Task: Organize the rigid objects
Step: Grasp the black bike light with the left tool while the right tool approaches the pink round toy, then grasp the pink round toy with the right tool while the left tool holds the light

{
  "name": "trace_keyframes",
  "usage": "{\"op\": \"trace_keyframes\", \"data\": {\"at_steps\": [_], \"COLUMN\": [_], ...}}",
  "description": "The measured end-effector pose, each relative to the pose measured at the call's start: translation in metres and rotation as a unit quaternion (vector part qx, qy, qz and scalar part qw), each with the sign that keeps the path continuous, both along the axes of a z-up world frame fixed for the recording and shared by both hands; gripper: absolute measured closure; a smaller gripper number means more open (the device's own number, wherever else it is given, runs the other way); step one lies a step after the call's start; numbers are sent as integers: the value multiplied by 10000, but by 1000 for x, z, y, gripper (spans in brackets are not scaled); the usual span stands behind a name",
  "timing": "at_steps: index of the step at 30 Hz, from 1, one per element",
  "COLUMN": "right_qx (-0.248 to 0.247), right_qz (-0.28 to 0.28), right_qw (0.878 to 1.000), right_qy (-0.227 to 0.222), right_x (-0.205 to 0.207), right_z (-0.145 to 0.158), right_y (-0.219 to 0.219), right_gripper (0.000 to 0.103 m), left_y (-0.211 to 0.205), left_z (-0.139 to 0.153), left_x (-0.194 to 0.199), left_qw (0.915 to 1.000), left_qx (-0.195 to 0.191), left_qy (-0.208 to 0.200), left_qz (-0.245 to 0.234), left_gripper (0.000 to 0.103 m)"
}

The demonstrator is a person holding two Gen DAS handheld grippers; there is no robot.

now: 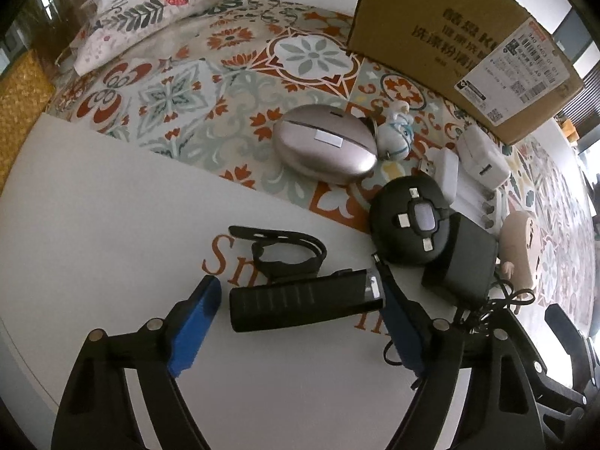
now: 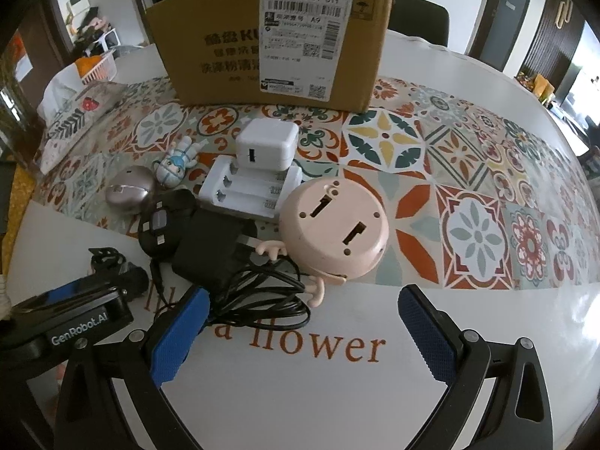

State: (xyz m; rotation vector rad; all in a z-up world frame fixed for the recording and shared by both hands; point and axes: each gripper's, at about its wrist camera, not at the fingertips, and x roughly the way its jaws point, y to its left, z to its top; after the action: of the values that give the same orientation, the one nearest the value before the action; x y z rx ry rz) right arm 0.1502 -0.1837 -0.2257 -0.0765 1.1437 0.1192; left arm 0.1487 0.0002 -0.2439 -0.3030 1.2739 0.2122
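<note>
In the left wrist view my left gripper point(image 1: 300, 292) is open, its blue pads on either side of a black bike light point(image 1: 303, 300) that lies crosswise on the white table; neither pad clearly presses it. Beyond lie a black strap mount point(image 1: 279, 251), a silver oval case point(image 1: 324, 146), a round black adapter point(image 1: 412, 221) and a black charger point(image 1: 463, 258) with cord. In the right wrist view my right gripper point(image 2: 303, 300) is open and empty, just before the pink round toy point(image 2: 333, 232) and the charger cord point(image 2: 262, 296). A white battery charger point(image 2: 247, 191) and white plug cube point(image 2: 266, 144) lie behind.
A cardboard box point(image 2: 270, 41) stands open at the back on the patterned table runner point(image 2: 468, 172). A small blue-white figurine point(image 2: 176, 165) lies near the silver case. A floral tissue pouch point(image 1: 142, 18) sits at the far left. The left gripper's body point(image 2: 67, 318) shows at the right view's left edge.
</note>
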Motion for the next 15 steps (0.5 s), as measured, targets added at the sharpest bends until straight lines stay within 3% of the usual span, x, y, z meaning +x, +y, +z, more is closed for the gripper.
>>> {"op": "trace_keyframes", "data": {"at_steps": [4, 10, 15], "right_qx": [5, -44, -25], "right_qz": [-5, 16, 25], "right_qw": [10000, 10000, 9998], "right_qy": [35, -17, -186], "right_x": [1, -1, -4], "right_z": [-2, 0, 8], "right_y": [0, 2, 1], "right_gripper": [2, 2, 2], "left_y": [0, 0, -6], "left_z": [0, 1, 20], "left_x": [-2, 0, -10], "left_qw": [9999, 9997, 9982], "left_qx": [82, 79, 255], "left_qy": [-82, -133, -353], "left_qz": [-38, -184, -420], "left_gripper": [29, 29, 29]}}
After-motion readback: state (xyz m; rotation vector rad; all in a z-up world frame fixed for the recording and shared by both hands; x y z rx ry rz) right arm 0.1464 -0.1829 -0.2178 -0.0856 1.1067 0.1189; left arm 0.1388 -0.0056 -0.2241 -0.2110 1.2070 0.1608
